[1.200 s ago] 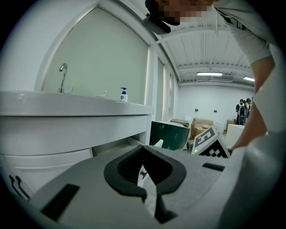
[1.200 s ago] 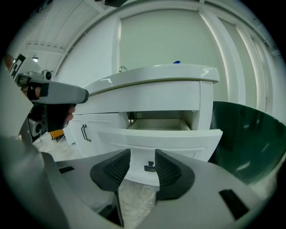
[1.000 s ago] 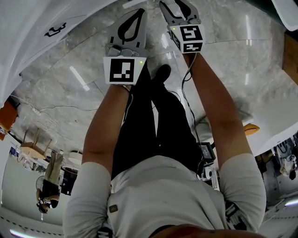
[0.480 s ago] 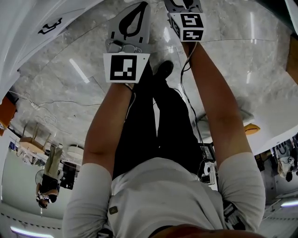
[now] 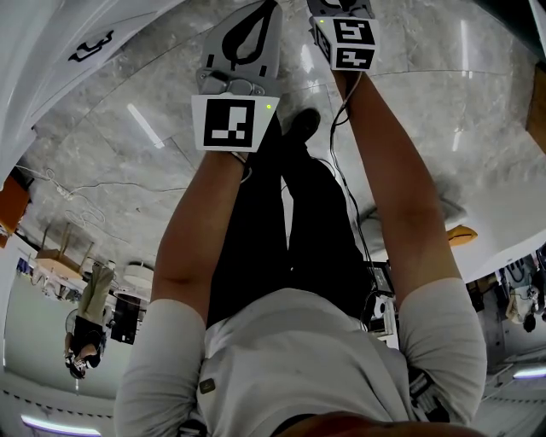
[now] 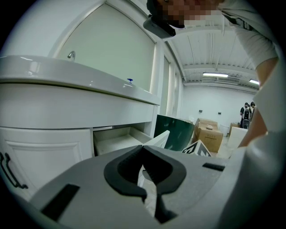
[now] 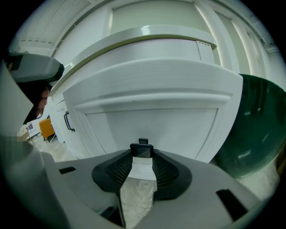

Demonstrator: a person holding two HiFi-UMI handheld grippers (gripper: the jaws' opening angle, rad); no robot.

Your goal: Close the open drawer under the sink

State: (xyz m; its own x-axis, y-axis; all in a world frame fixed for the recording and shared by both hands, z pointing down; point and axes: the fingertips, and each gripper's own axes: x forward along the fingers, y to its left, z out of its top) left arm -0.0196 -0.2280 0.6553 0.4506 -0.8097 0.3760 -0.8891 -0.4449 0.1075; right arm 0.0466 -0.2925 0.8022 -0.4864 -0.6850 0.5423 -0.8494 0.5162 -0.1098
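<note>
The white drawer (image 6: 117, 142) under the sink counter (image 6: 67, 78) stands pulled out, its inside bare. Its front panel (image 7: 152, 118) fills the right gripper view, with a small black handle (image 7: 142, 150) low in the middle. My right gripper (image 7: 143, 155) has just been closing, and its pads sit against both sides of that handle. In the head view it is cut off by the top edge (image 5: 341, 8). My left gripper (image 6: 143, 150) hangs shut and empty just left of the drawer, its tips meeting (image 5: 270, 7).
A dark green panel (image 7: 257, 129) leans right of the drawer. A cabinet door with a black handle (image 7: 67, 120) is to the left. Cardboard boxes (image 6: 210, 134) and people (image 6: 247, 114) stand far back. Marble floor (image 5: 128, 128) lies below.
Both grippers have slid toward the top of the head view, lower and nearer the cabinet. The right one is now partly cut off by the frame edge.
</note>
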